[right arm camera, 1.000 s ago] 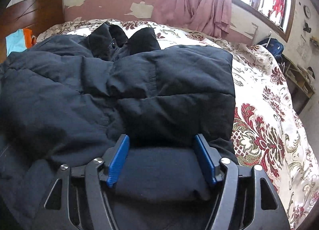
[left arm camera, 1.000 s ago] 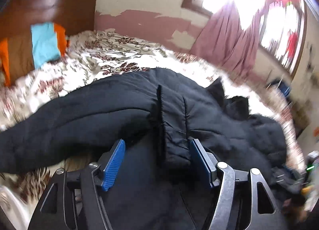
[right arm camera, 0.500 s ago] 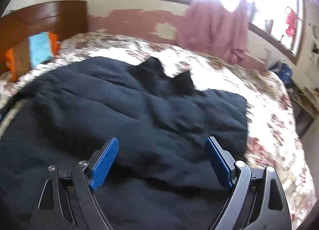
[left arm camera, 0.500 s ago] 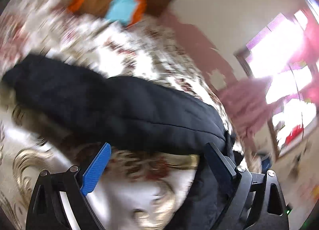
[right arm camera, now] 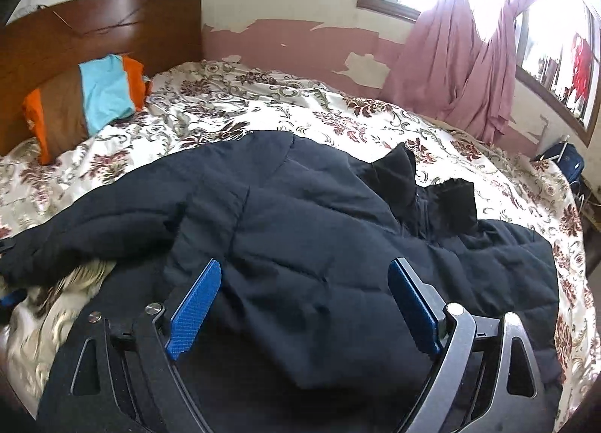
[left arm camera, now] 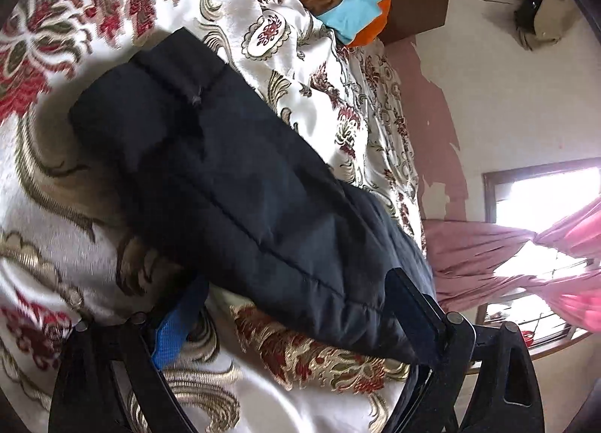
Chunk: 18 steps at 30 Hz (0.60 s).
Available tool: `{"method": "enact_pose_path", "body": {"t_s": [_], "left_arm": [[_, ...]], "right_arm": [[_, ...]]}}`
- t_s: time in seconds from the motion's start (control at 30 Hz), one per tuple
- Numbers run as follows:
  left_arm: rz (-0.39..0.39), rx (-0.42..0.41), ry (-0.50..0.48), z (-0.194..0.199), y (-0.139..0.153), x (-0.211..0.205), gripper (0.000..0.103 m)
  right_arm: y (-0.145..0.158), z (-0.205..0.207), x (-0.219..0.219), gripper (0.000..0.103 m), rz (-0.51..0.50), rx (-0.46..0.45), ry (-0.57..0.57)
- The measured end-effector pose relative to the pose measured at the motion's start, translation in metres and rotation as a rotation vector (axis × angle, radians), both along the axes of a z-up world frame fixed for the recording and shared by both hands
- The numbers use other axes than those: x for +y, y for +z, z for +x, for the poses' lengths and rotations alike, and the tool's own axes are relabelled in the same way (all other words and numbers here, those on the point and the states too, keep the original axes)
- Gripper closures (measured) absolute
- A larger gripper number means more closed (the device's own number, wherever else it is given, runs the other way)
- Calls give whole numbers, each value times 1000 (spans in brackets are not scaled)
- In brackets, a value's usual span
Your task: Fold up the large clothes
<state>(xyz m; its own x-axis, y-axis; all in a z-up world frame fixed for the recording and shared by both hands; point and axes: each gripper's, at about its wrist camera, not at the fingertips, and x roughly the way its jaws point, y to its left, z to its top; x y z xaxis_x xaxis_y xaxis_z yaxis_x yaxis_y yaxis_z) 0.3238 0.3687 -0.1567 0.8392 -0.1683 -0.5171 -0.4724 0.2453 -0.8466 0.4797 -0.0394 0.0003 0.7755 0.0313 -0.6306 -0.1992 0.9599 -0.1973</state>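
Observation:
A large black padded jacket lies spread on the floral bedspread, collar toward the far side. One sleeve stretches out flat over the bedspread. My left gripper is open and low over that sleeve near the shoulder. The sleeve runs between its fingers, and the pads do not press on it. My right gripper hangs open above the jacket's body with only flat fabric beneath its blue pads.
A pillow striped orange, brown and light blue leans on the wooden headboard. Pink curtains hang at the bright window beyond the bed. A blue bag sits past the bed's right edge.
Both grippers have opened wider and let go of the jacket fabric. The left one rolled and swung out over the sleeve. The right one drew back and rose above the jacket's body.

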Motion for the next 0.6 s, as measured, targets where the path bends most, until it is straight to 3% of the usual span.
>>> {"method": "enact_pose_path", "body": {"t_s": [0.1,0.17,0.2,0.27,0.37,0.43,0.6], "left_arm": [[10,-10,33,2,1,4,15],[26,-9,51,3,0,10,41],[38,12,57,6,0,12,48],[39,35,53,8,-4,18,78],[23,-9,80,4,-5,27,91],[51,-44,96,0,3,28,93],[223,-146,118,-4,47,22,94]], "right_arm": [[-12,16,15,16,-13,26,-26],[-23,21,21,16,-31,44,-34],[-27,22,23,16,-35,46,-34],[-32,20,25,14,-35,35,-38],[-37,19,24,9,-24,24,-47],[-41,20,21,8,1,35,-51],[-37,21,12,7,29,39,-43]]}}
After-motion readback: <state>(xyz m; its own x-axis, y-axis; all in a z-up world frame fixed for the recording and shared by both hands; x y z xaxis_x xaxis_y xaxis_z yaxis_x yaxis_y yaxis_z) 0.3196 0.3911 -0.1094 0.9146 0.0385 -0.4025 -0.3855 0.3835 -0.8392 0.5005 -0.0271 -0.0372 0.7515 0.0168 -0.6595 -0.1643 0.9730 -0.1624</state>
